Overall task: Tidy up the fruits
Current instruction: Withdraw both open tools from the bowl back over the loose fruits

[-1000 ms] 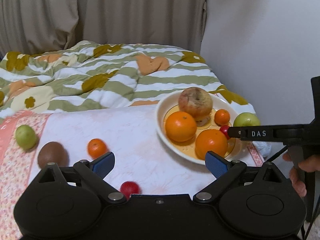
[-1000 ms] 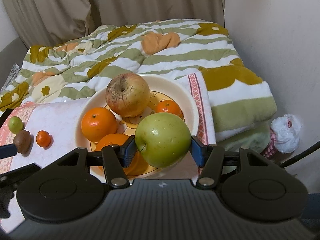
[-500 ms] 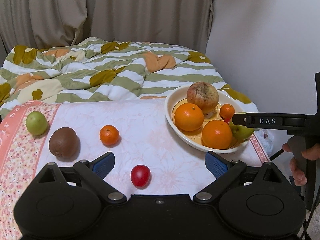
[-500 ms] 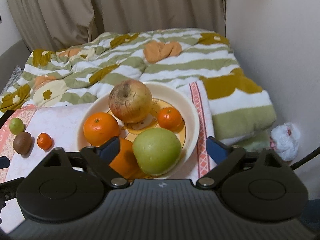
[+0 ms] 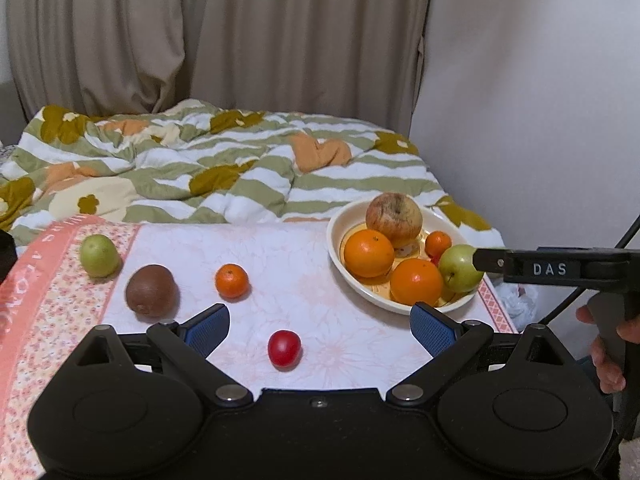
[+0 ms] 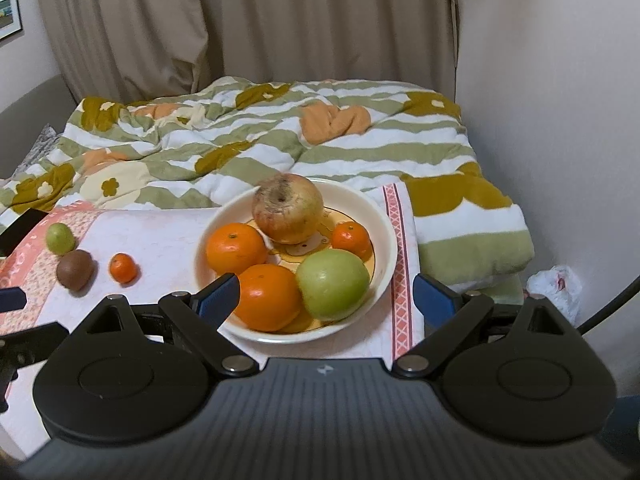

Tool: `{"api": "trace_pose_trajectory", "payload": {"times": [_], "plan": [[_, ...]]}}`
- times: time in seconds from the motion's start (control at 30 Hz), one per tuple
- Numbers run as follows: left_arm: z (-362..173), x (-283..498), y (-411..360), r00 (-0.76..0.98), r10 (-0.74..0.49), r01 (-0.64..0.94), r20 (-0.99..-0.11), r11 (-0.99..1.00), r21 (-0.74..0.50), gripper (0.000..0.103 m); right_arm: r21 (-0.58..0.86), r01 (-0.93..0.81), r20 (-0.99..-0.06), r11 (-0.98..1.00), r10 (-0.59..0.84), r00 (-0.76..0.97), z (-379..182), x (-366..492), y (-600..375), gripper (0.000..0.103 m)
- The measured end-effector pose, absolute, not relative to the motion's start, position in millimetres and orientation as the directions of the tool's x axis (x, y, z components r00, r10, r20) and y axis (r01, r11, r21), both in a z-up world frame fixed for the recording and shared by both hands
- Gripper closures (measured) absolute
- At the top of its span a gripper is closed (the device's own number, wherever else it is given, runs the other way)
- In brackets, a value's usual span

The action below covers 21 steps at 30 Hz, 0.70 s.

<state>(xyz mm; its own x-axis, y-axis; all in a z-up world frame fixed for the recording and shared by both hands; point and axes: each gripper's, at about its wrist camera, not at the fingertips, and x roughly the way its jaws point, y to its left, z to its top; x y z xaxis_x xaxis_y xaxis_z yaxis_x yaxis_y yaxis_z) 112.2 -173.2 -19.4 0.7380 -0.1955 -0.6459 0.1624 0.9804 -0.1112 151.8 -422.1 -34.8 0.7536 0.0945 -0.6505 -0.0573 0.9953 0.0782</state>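
Behind the work surface, a striped quilt [image 6: 280, 140] in green, white and ochre is spread across the bed, with a beige curtain [image 6: 240, 20] hung at the back. Nearer, a pale floral cloth [image 5: 280, 280] with a pink patterned border is laid flat.

At the right end of the cloth, a cream bowl [image 6: 384, 236] is seated upright. Five fruits are contained in it:
- a blotched red-yellow apple [image 6: 288, 208] at the far side, stem hollow turned up and towards the right wrist camera;
- a green apple [image 6: 333, 284] at the near right, resting against the bowl wall; smooth, matt, roughly round, so no long axis is discernible;
- two large oranges [image 6: 236, 247] at the left and near side, the nearer touching the green apple;
- a small mandarin [image 6: 352, 238] at the far right.

On the bare cloth, well apart from the bowl, a brown kiwi [image 5: 151, 290], a small green fruit [image 5: 99, 255], a second mandarin [image 5: 231, 280] and a small red fruit [image 5: 284, 348] are laid separately.

The right gripper [image 6: 326, 292] is held before the bowl; its jaws have just been opened and are spread fully, with the green apple ahead between them but untouched by either pad. The left gripper [image 5: 320, 324] is held over the cloth, fingers spread wide, nothing gripped.
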Motion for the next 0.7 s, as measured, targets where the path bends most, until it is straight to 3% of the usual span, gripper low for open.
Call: {"api": "trace_pose_trajectory", "payload": {"times": [0.5,0.7], "plan": [[17,74,-92,0.793,-0.039,0.016,-0.608,0.999,-0.044,0.003,0.096,-0.089,-0.645,0.991,0.13,0.753,4,103,-386,0.0],[19,87,-48,0.786,-0.031,0.019,-0.618,1.0,-0.025,0.002,0.081,-0.068,-0.658,0.994,0.104,0.746,4,92,-354,0.0]]}}
